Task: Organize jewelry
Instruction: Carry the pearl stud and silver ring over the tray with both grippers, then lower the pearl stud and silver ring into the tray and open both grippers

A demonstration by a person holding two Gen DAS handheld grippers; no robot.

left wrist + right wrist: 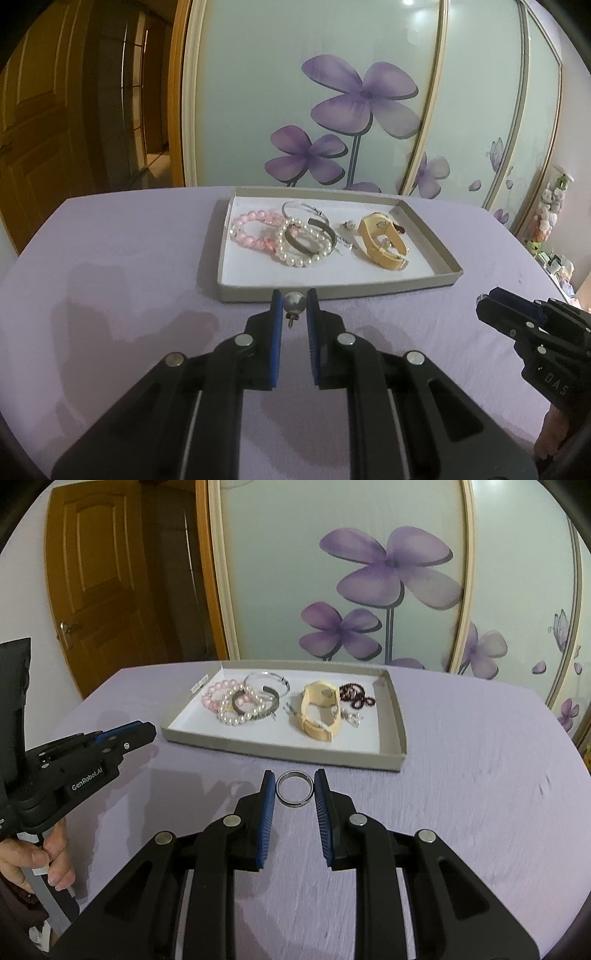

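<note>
Jaws pinching: we're holding a pearl earring (294,303) w/ left gripper (294,306), ring (295,788) w/ right gripper (295,790), both short of the mostly filled tray (400,734).

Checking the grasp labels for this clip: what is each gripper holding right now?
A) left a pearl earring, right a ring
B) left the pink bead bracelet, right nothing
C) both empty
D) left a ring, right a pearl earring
A: the left gripper pinches a pearl earring between its pads, and the right gripper clamps a silver ring; the pink bead bracelet lies in the tray.
</note>
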